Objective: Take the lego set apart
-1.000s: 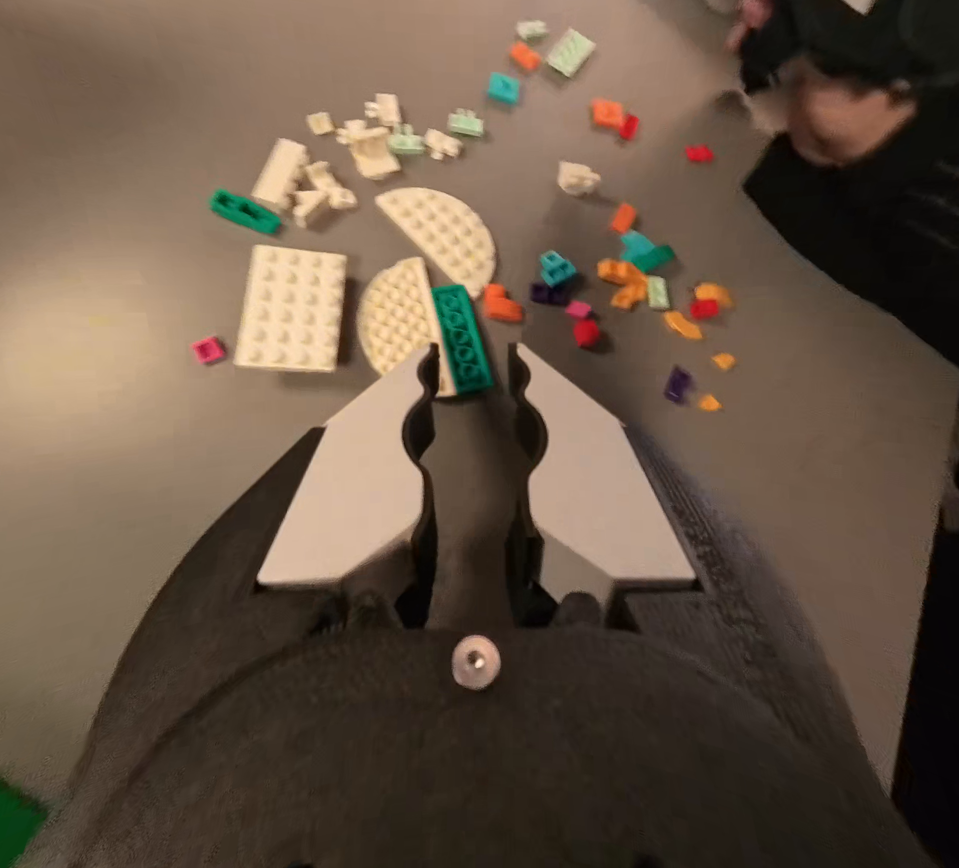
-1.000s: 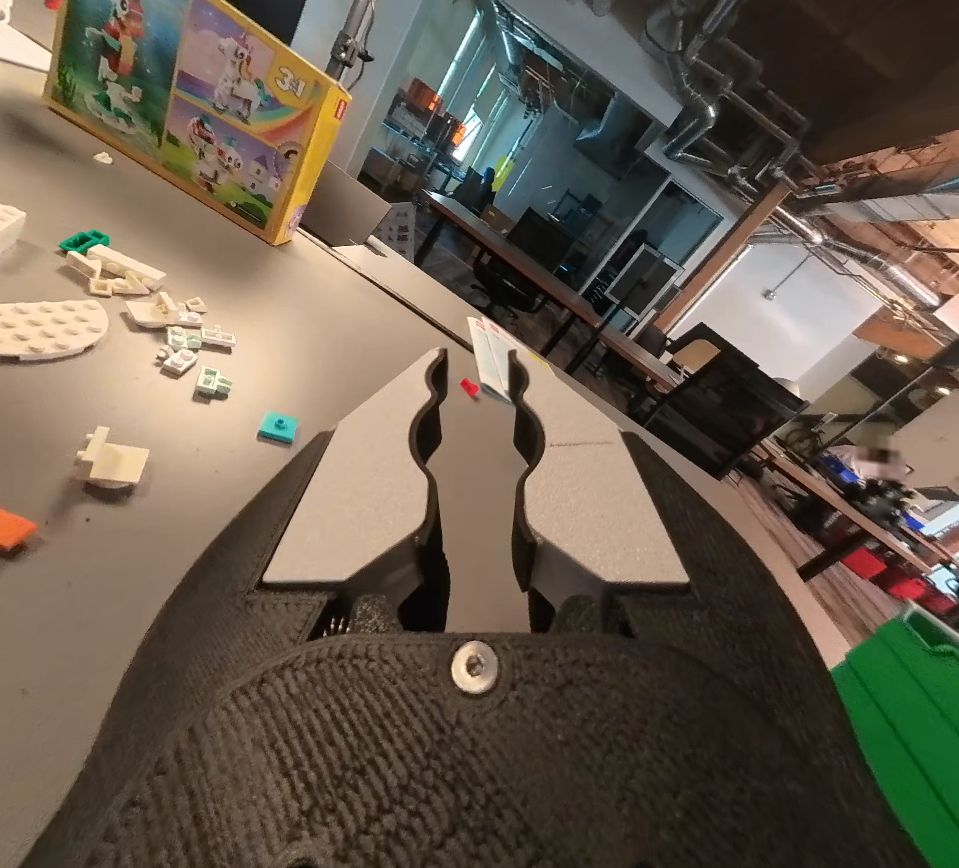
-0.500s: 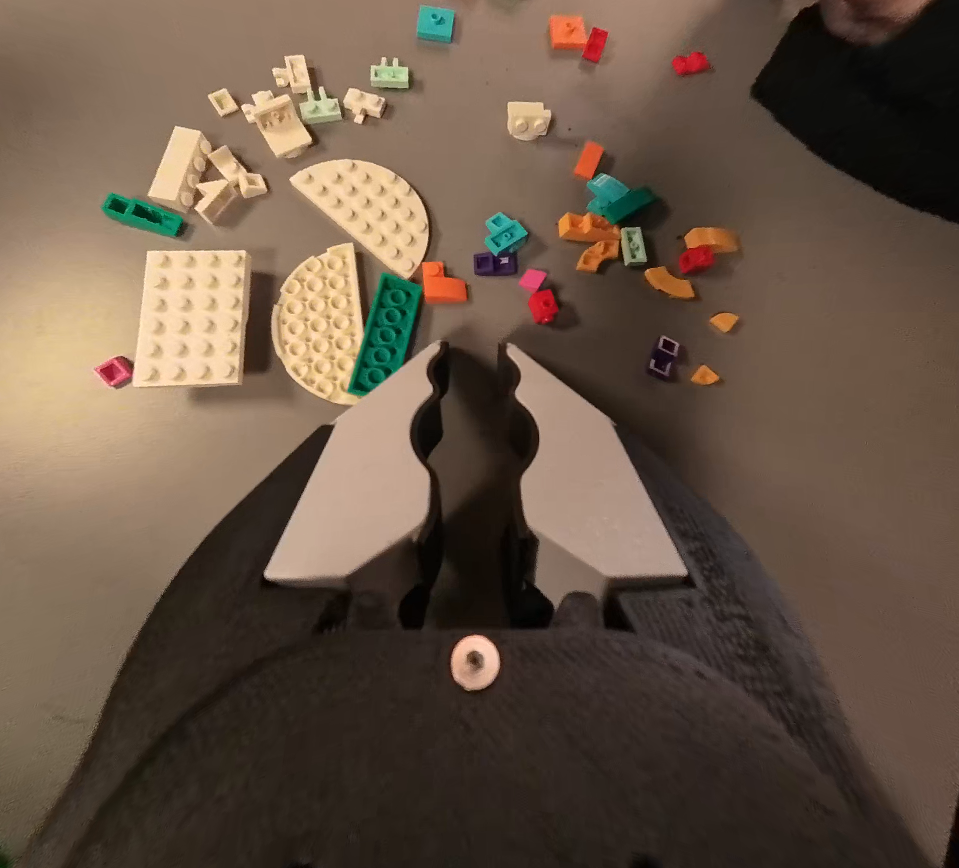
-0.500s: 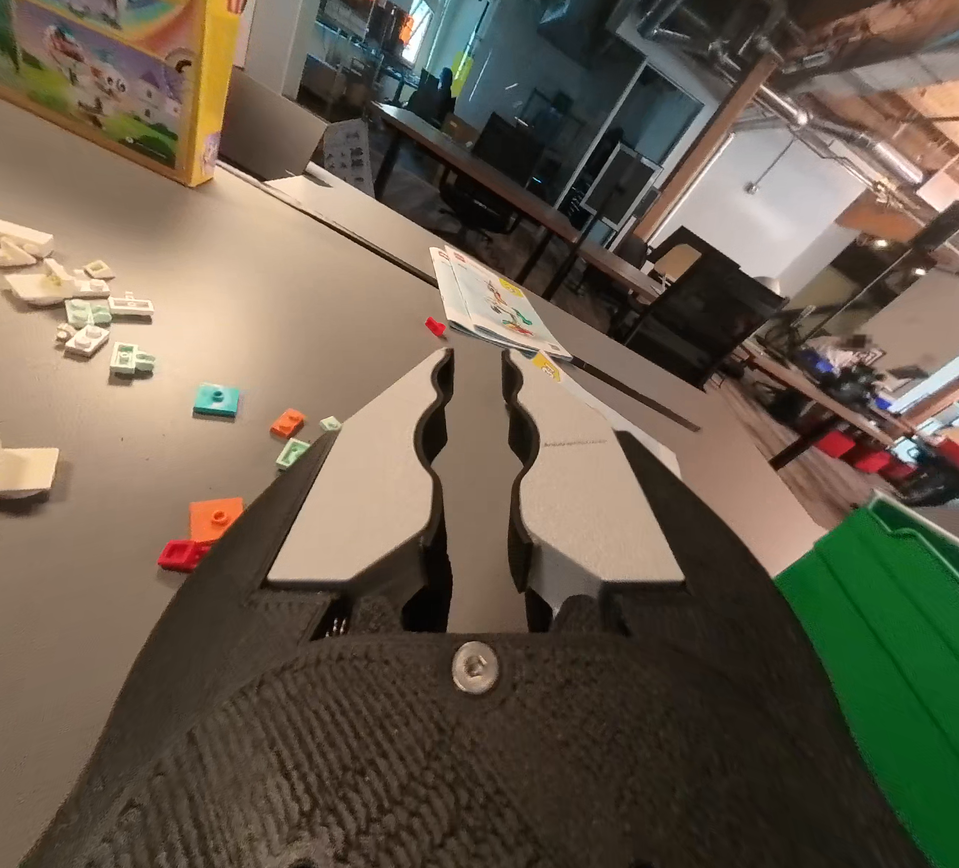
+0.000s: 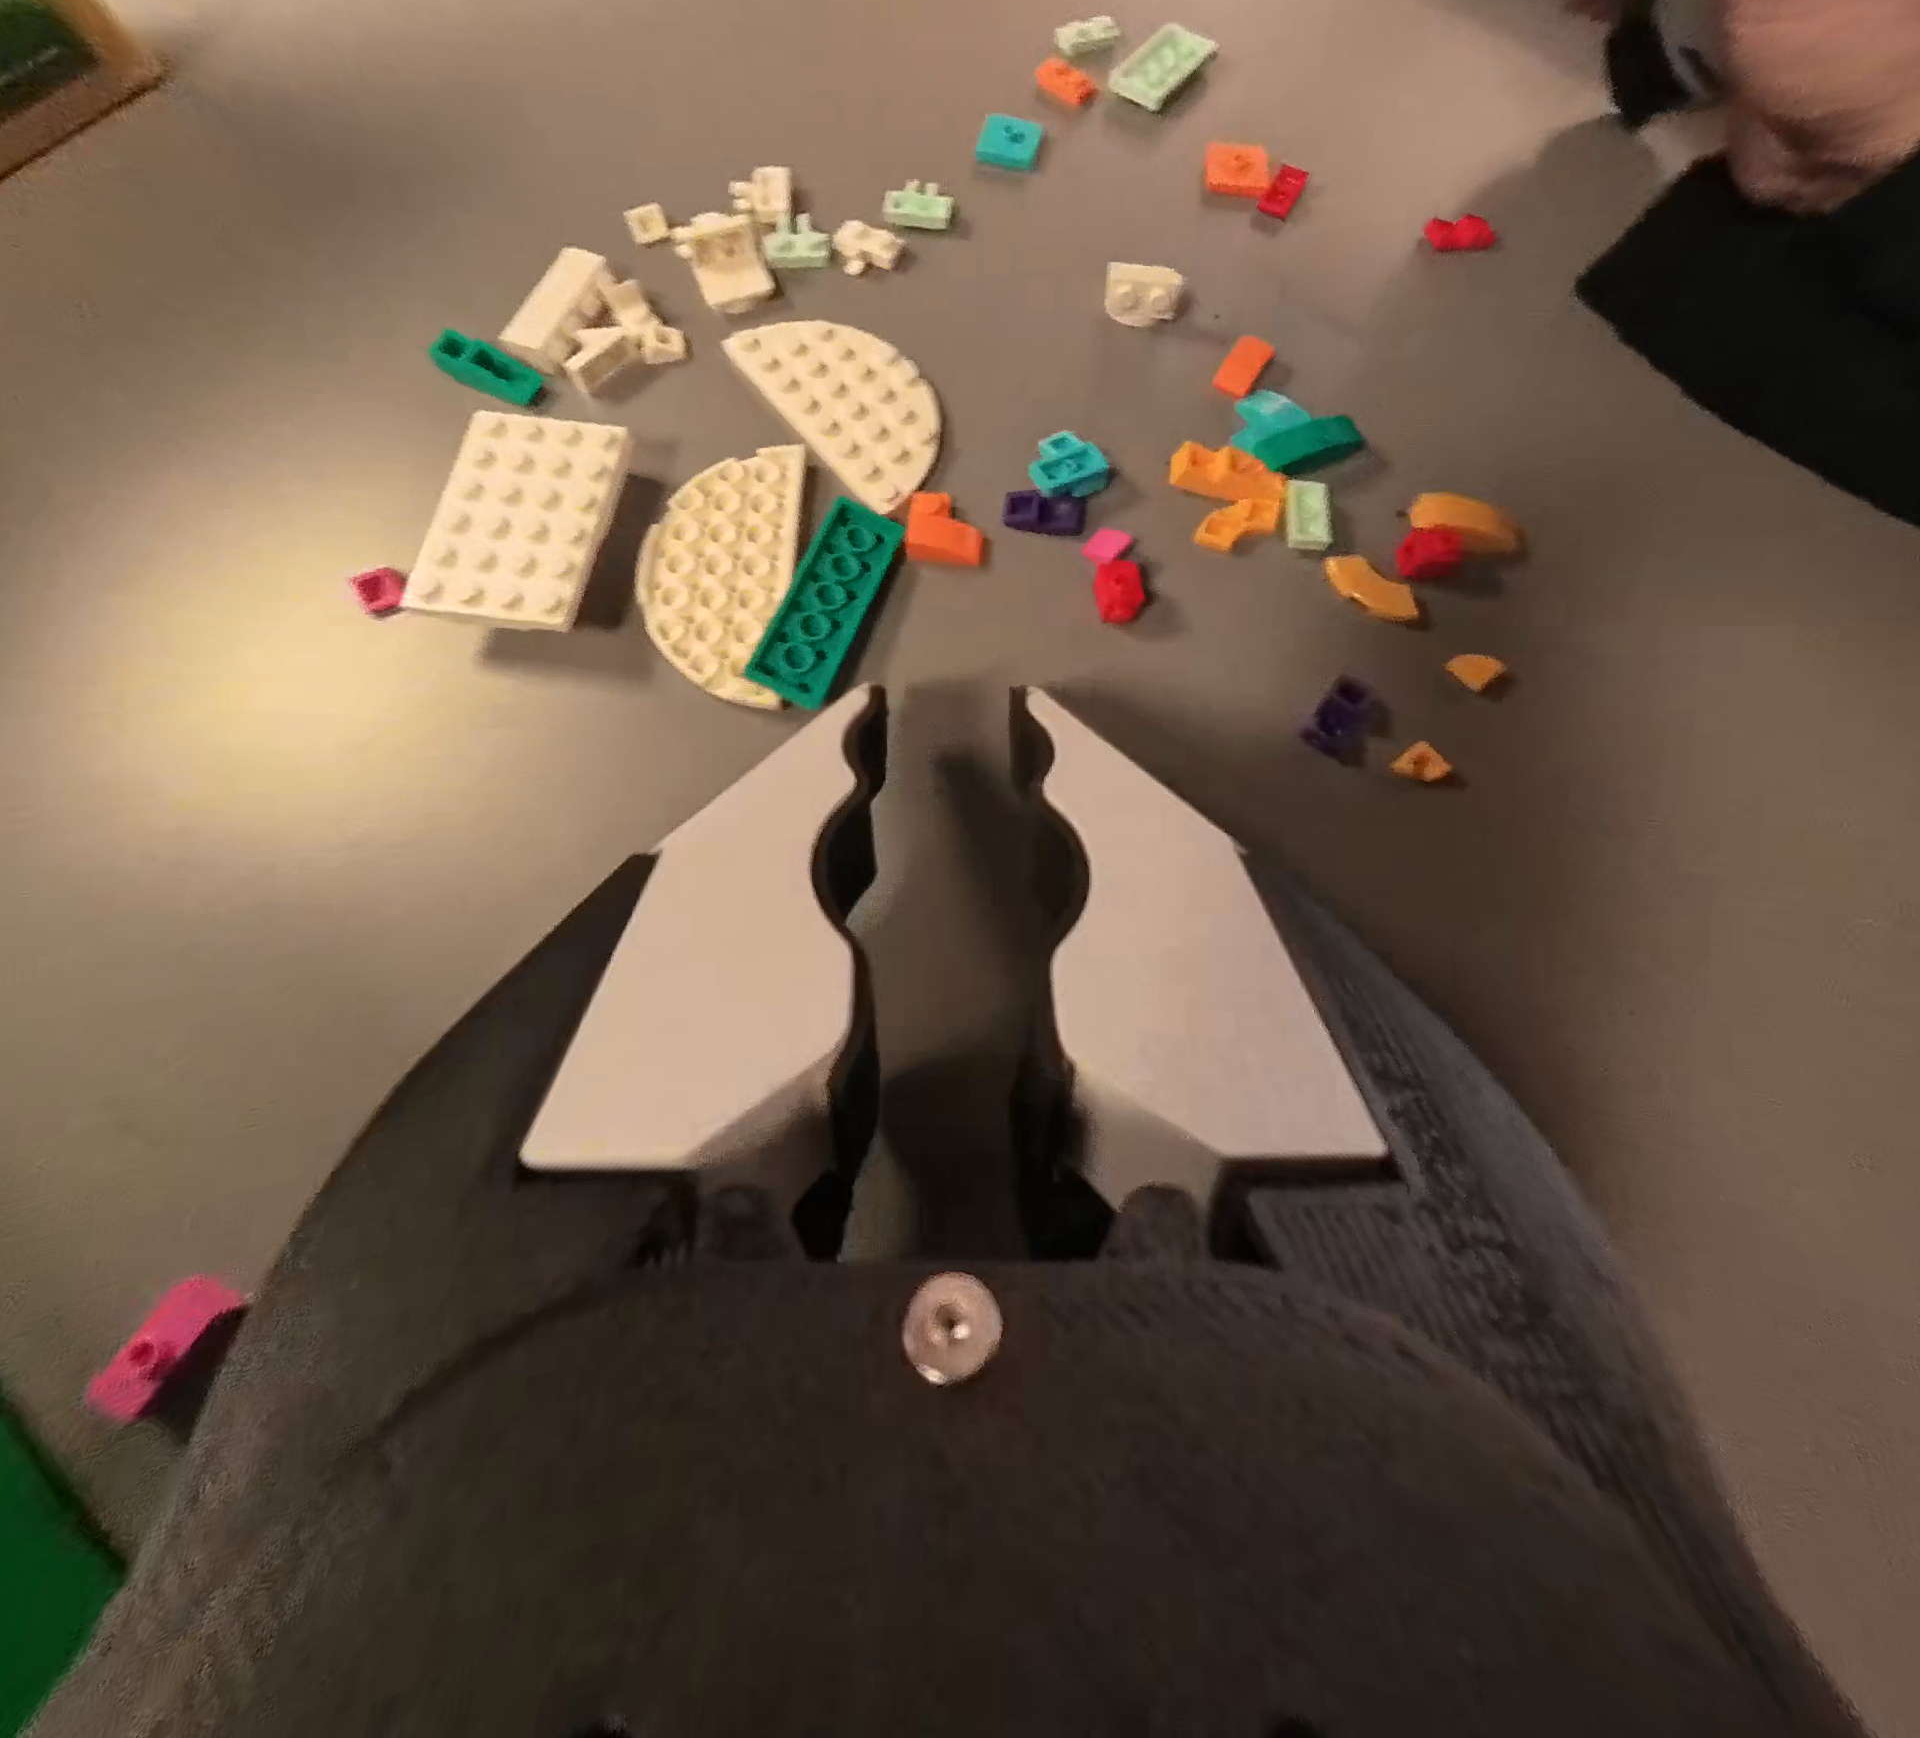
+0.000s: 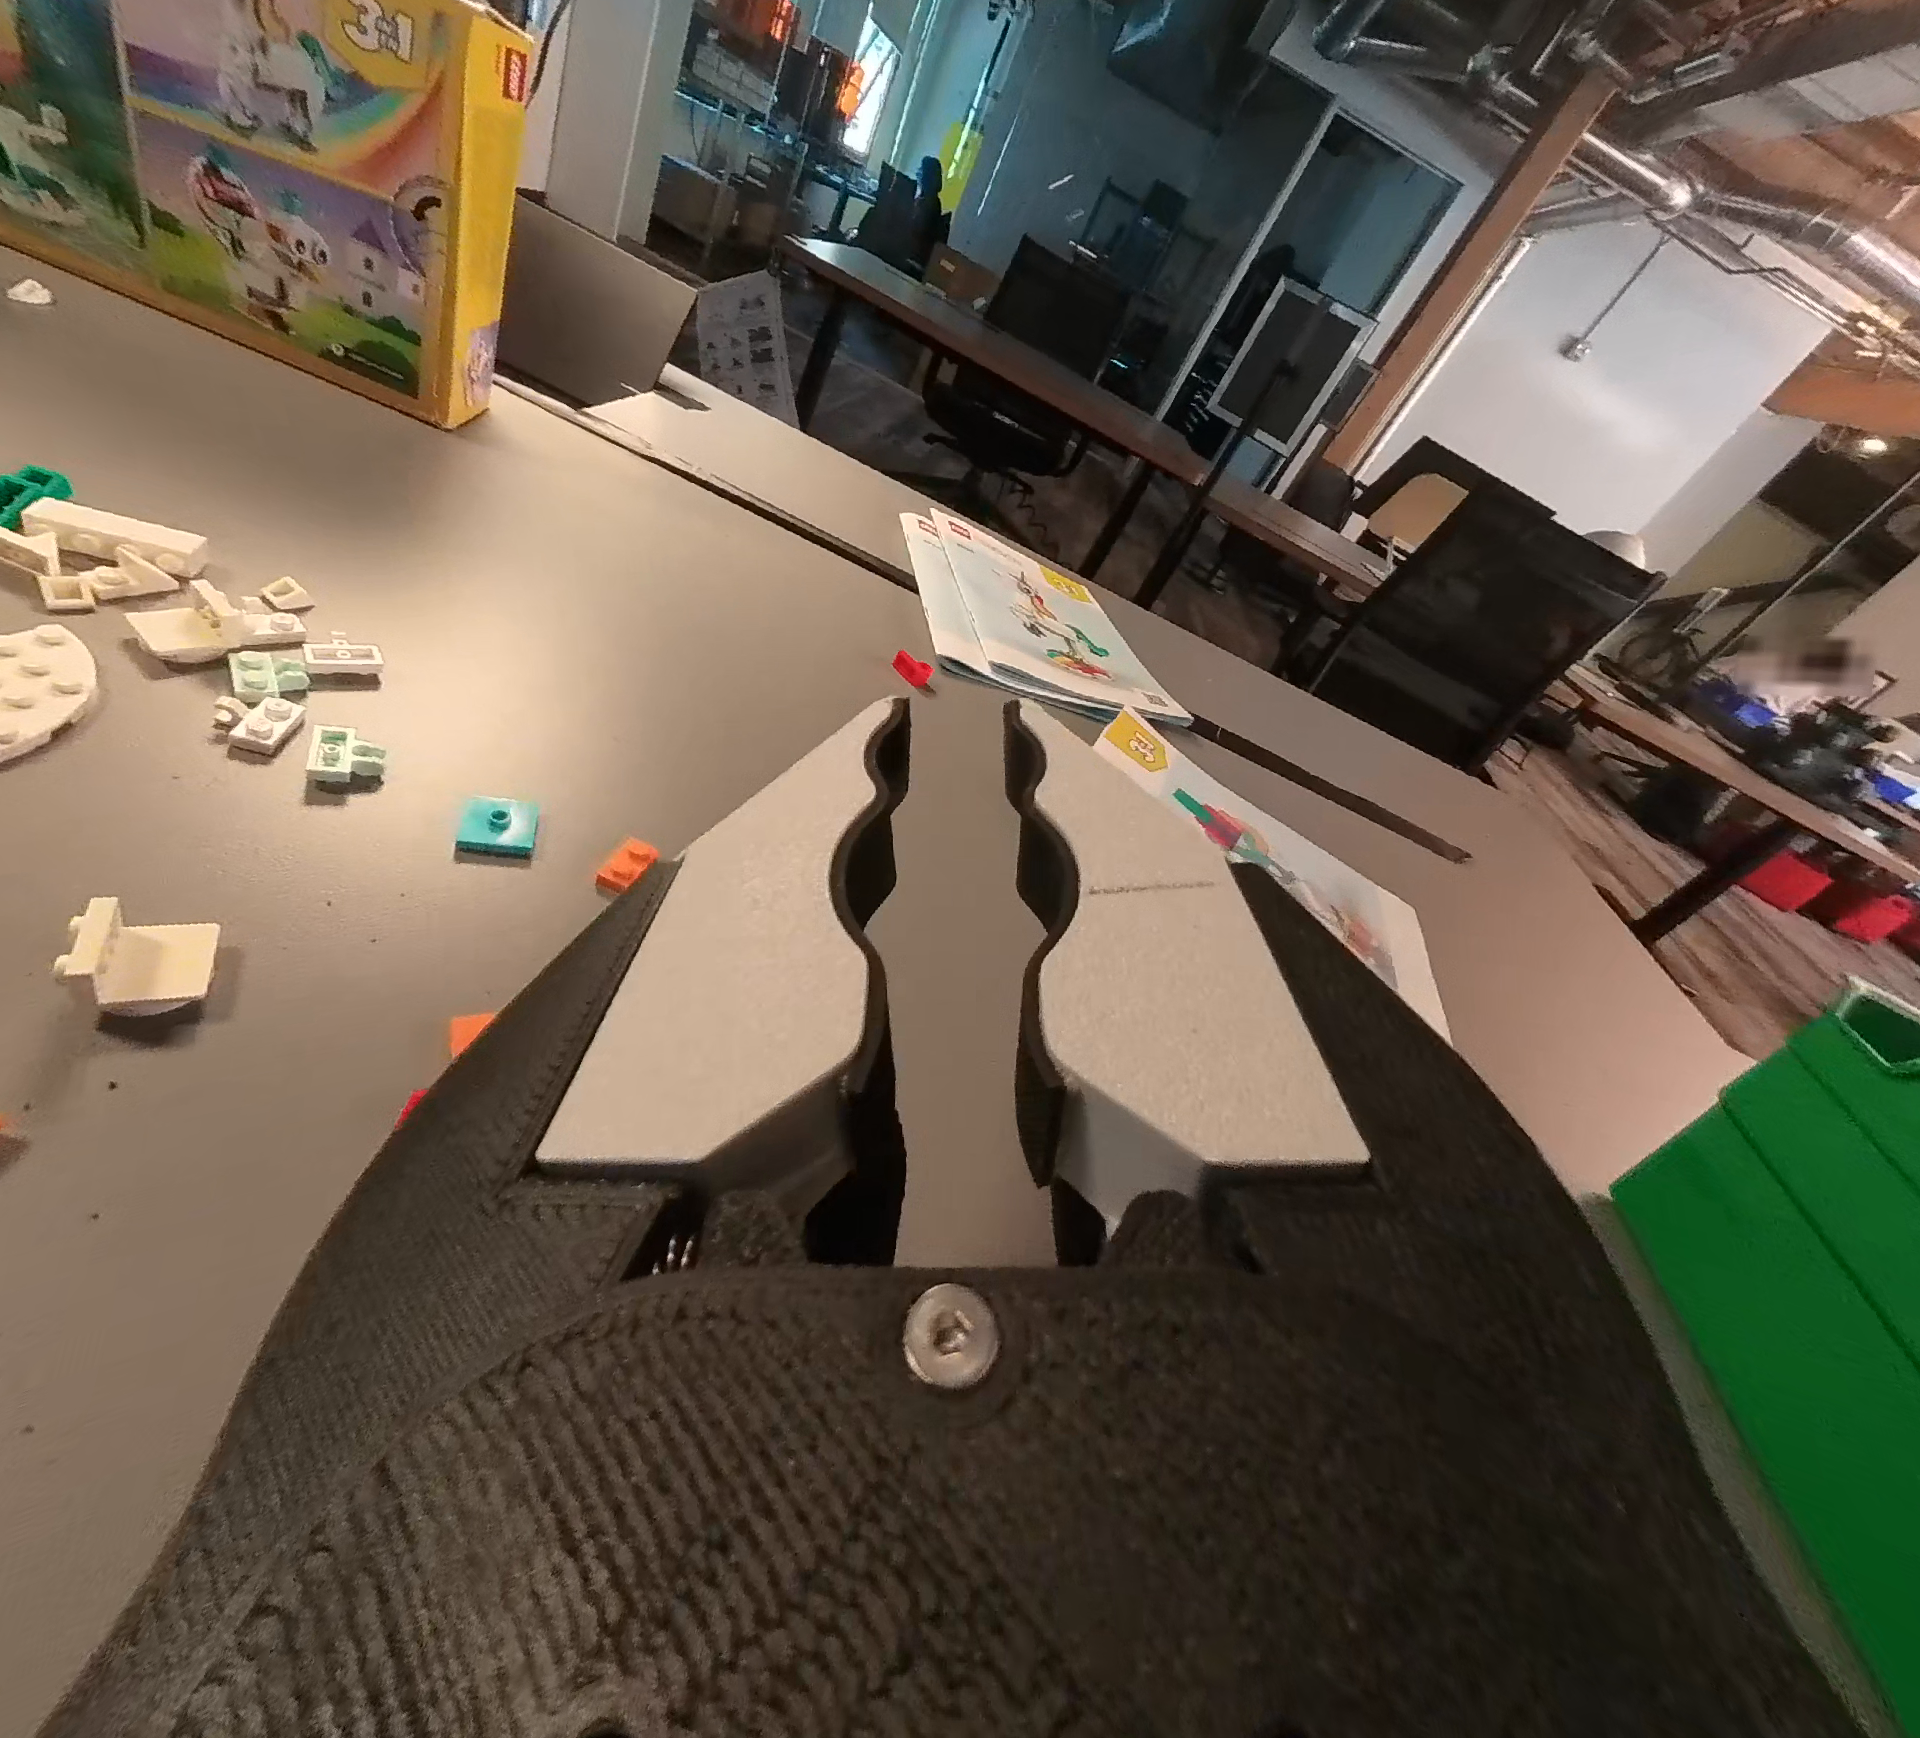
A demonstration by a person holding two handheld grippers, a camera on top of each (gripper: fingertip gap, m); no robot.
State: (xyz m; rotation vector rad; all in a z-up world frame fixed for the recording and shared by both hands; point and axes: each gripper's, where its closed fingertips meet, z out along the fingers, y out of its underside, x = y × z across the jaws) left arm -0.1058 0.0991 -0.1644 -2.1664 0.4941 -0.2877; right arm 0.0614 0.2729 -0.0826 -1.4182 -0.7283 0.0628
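Observation:
Loose lego pieces lie spread on the grey table. In the left wrist view a green plate sits on a white half-round plate. A second half-round plate and a white rectangular plate lie beside them. Small orange, red, teal and purple pieces lie to the right. My left gripper is open and empty, above the table just short of the green plate. My right gripper is open and empty, low over the table, with white and mint pieces to its left.
A yellow lego box stands at the back left. Instruction booklets lie ahead of the right gripper. A green bin is at the right. A person's dark sleeve shows at the upper right of the left wrist view. A pink piece lies near left. The grippers' ends are close to 25 centimetres from one another. From my left tips it is roughly 5 centimetres to the white half-round plate; from my right, 25 centimetres.
My left gripper has let go of the green plate and pulled back from it. It now lies on the half-round plate. My right gripper has swung about and points at the booklets.

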